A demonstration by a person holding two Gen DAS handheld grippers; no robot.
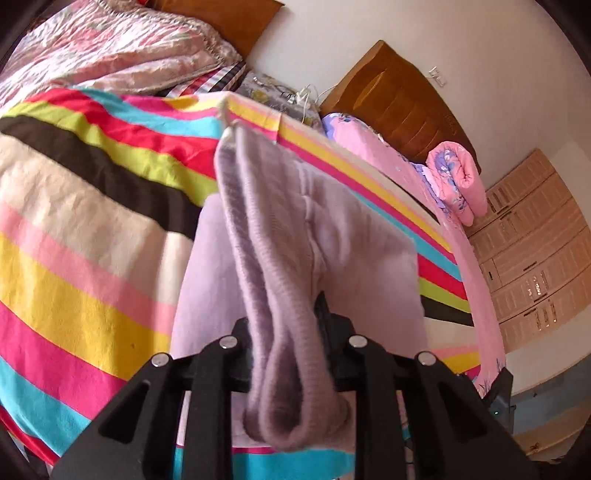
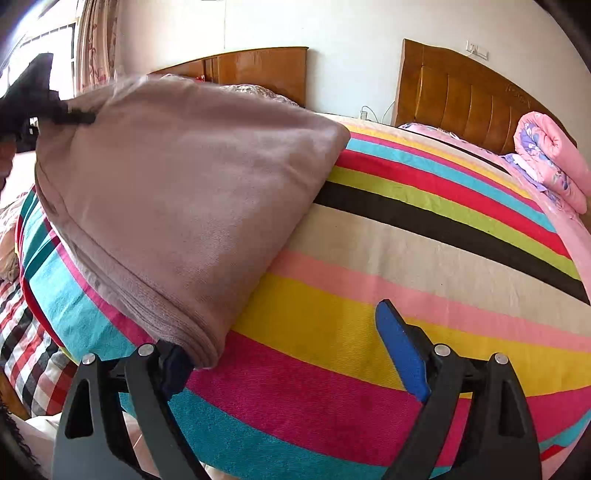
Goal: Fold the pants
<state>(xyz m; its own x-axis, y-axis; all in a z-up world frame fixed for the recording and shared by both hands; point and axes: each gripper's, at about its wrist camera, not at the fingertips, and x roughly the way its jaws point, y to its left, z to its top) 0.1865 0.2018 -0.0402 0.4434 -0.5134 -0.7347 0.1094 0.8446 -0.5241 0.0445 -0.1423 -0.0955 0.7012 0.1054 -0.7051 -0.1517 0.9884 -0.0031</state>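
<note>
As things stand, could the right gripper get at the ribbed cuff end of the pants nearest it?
Probably yes. The right gripper is open with nothing held, and the cuff end of the pants lies on the striped sheet right beside its left finger, with nothing between them.

Pants (image 1: 280, 236): pale lilac, ribbed waistband a greyer purple; they read dusty mauve-brown in the right wrist view (image 2: 177, 192). Bed sheet (image 1: 85, 206): broad stripes of hot pink, turquoise, yellow, light pink, cream, black, lime, red. Far-left quilt (image 1: 122, 48): pink-and-white floral, crinkled. Far-right rolled blanket (image 2: 554, 158): pink with purple flowers. Under-sheet at right edge (image 1: 373, 147): plain pink. Headboards (image 2: 461, 92): orange-brown wood. Wall (image 2: 354, 33): white. Near-left cloth (image 2: 26, 350): red, black and white check. Left gripper (image 1: 284, 339): black. Right gripper (image 2: 288, 354): black frame, blue pads (image 2: 402, 350). Cardboard boxes (image 1: 532, 243) far right: tan, dark print.
</note>
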